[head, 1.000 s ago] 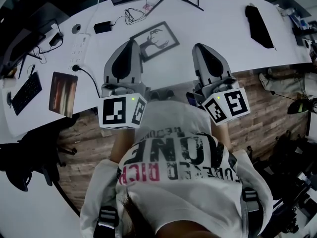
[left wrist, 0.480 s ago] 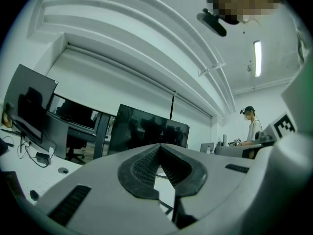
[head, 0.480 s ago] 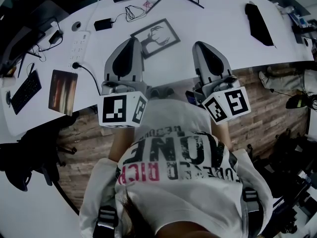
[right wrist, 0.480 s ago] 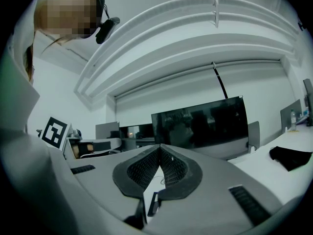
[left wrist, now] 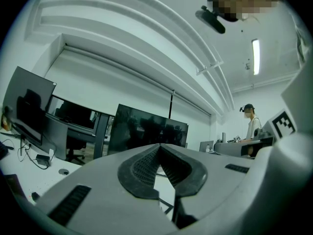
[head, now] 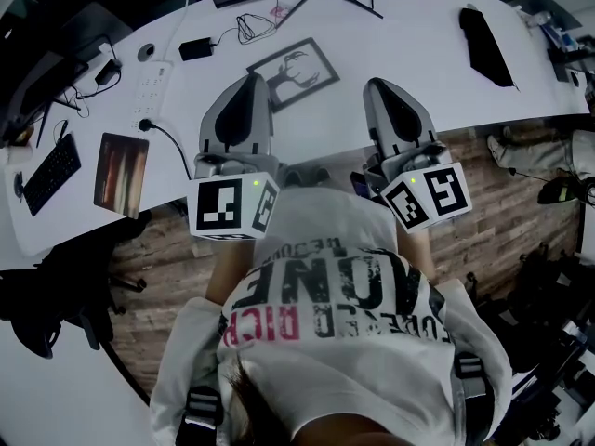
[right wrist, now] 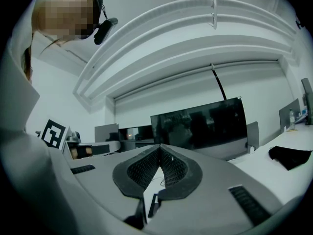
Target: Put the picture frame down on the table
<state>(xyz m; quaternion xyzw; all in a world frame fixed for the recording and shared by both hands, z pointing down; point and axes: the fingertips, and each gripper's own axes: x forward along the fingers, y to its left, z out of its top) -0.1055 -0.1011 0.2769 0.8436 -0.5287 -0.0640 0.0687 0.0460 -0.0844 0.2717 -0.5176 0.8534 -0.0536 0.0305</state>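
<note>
Head view: the frame [head: 294,69] lies flat on the white table [head: 418,49], face up, turned at a slant, with a deer picture showing. The left gripper [head: 252,78] and right gripper [head: 375,84] reach over the table's near edge side by side. The frame sits between their tips and a little beyond; the left tip overlaps the frame's left edge in this view, and contact cannot be told. A power strip [head: 149,86] and keyboard [head: 48,173] lie far left, a black cloth [head: 486,46] far right.

Left gripper view: the 2 jaws are pressed together at their tips, nothing between them. A dark monitor [left wrist: 146,130] stands behind.

Right gripper view: its 2 jaws also meet at the tips, holding nothing. A monitor [right wrist: 200,125] stands beyond, the cloth at right.
</note>
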